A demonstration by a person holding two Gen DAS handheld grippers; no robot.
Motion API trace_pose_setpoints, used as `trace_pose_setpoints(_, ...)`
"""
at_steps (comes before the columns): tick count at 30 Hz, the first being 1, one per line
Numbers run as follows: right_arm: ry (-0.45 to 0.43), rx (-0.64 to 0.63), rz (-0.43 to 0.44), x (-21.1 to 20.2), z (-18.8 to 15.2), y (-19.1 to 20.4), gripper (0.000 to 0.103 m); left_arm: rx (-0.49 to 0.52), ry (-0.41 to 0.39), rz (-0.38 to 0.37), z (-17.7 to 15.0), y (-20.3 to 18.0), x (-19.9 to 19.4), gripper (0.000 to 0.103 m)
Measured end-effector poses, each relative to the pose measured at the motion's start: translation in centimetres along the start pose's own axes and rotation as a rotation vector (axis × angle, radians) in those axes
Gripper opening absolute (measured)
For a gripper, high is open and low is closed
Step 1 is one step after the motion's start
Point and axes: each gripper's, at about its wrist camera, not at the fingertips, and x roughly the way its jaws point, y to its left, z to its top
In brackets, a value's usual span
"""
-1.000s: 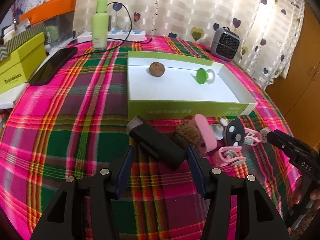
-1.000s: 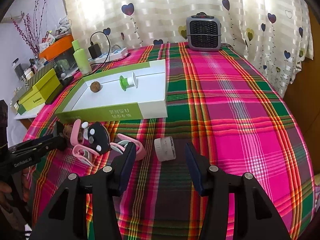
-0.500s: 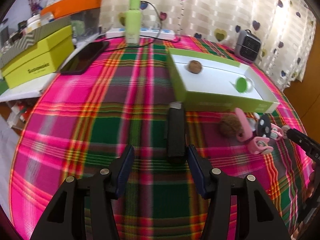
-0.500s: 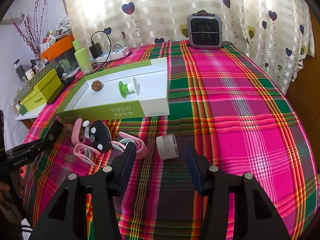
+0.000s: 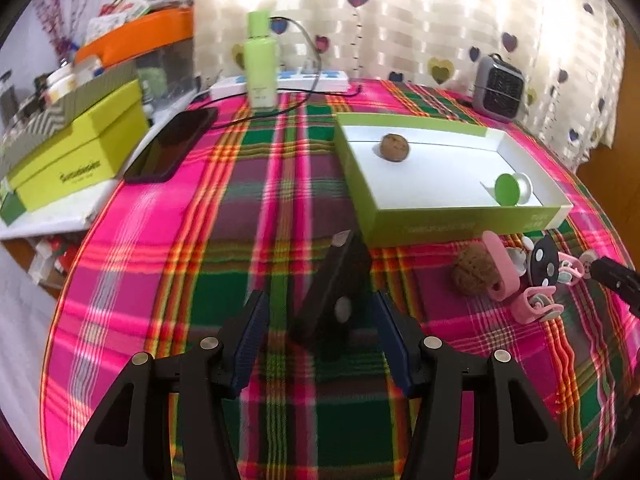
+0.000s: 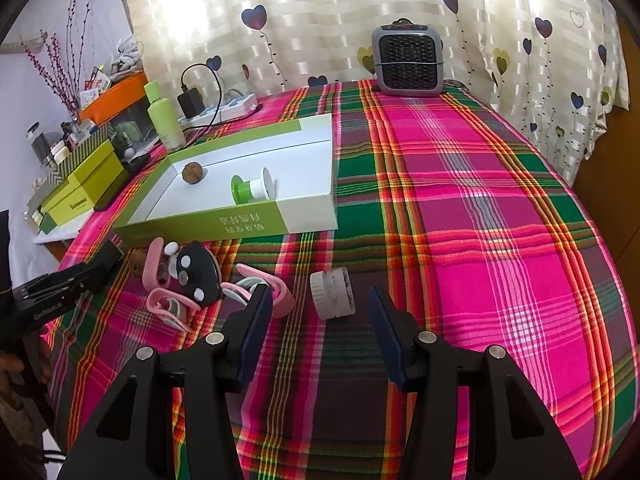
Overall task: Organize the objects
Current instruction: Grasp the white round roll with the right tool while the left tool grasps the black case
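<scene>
Black case lay on the plaid desk just in front of the green-and-white box, its near end sitting between the pads of the left claw; claw stood open, pads clear of the case on both sides. Step in hand looked like lining up a grasp on the case, for moving into the box, where a walnut and green spool already lay. Next move called for closing squarely across the case's narrow sides, then lifting over the box wall. Right claw also open, empty, hovering just short of the small white jar lying on its side. Versus a second earlier: left view had swung so the case ran nearly straight away from the camera instead of diagonally; right view unchanged
</scene>
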Motion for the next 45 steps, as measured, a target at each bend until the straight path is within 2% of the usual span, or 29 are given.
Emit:
trace_pose_setpoints(5,0.018,0.007,0.002,0.5,0.1,-0.2,0.051,0.017,0.012,0.029,0.6,-0.2,0.9,0.053)
trace_pose_setpoints(10,0.027,0.002,-0.013,0.7,0.3,-0.3,0.051,-0.021,0.022,0.0,0.8,0.4,1.6,0.053)
trace_pose_setpoints(18,0.031,-0.005,-0.032,1.2,1.0,-0.4,0.051,-0.026,0.024,-0.002,1.0,0.5,2.0,0.044)
trace_pose_setpoints(24,0.034,0.002,-0.018,1.3,1.2,-0.7,0.051,-0.033,0.02,0.002,1.2,0.8,2.0,0.029)
trace_pose_setpoints(30,0.016,0.012,-0.012,1.0,1.4,-0.9,0.051,-0.045,0.018,-0.003,1.3,1.1,2.1,0.027)
trace_pose_setpoints(34,0.009,0.007,-0.011,0.9,1.5,-0.8,0.043,-0.045,0.018,-0.003,1.2,1.1,2.1,0.027)
trace_pose_setpoints(42,0.049,-0.015,-0.018,1.8,1.4,-0.6,0.028,-0.045,0.018,-0.003,1.3,1.1,2.1,0.027)
trace_pose_setpoints(45,0.067,-0.013,-0.024,2.1,1.2,-0.7,0.026,-0.045,0.018,-0.002,1.3,1.1,2.1,0.027)
